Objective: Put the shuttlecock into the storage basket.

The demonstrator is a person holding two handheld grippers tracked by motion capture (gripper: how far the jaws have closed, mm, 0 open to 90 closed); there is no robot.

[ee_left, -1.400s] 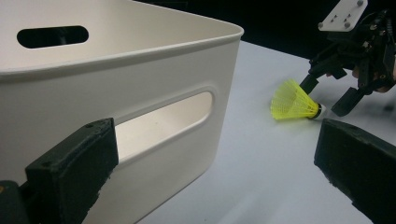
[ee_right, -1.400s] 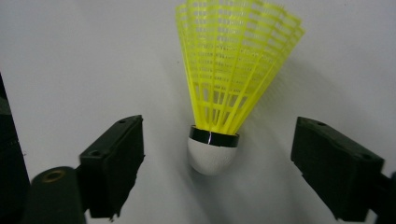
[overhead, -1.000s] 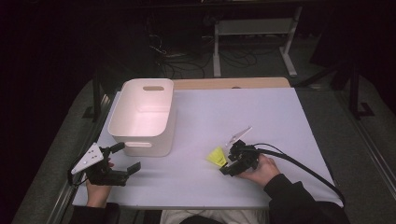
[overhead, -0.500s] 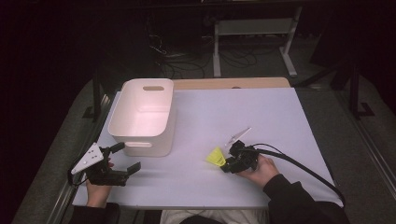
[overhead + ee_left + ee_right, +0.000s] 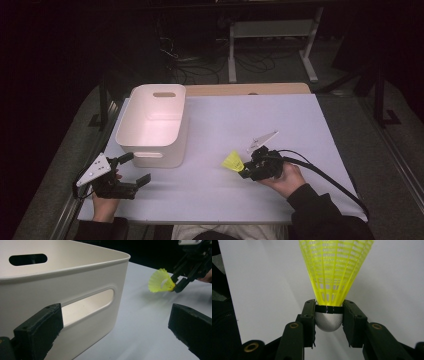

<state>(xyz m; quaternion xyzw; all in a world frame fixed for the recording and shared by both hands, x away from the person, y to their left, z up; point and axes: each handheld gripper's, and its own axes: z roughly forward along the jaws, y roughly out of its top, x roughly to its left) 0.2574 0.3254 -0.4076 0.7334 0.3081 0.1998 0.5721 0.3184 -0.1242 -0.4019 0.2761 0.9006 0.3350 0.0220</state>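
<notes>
Item inspected: one shuttlecock [image 5: 335,270] with a bright yellow plastic mesh skirt, flaring outward from a rounded pale grey-white cork base. A narrow black band runs round it where skirt meets base. The mesh looks intact on the faces shown.

Position: the shuttlecock [image 5: 232,161] sits at your right gripper [image 5: 246,171], over the white table [image 5: 300,120] at its near right part, well apart from the white bin [image 5: 152,125] standing at the left. In the left gripper view it [image 5: 160,280] is carried roughly level, skirt pointing toward the bin [image 5: 62,290], clear of the table surface with its shadow beneath.

Right gripper [image 5: 329,312]: your jaws are drawn in close and pinch the shuttlecock at its base, one pad on either side of the cork at the black band. The skirt projects free beyond the jaw tips. Contact looks even on both sides.

Left gripper [image 5: 135,170]: your jaws stand widely spread and hold nothing. It sits low at the near left of the table, just in front of the bin's near wall with its handle slot; whether a jaw touches the bin cannot be told.
</notes>
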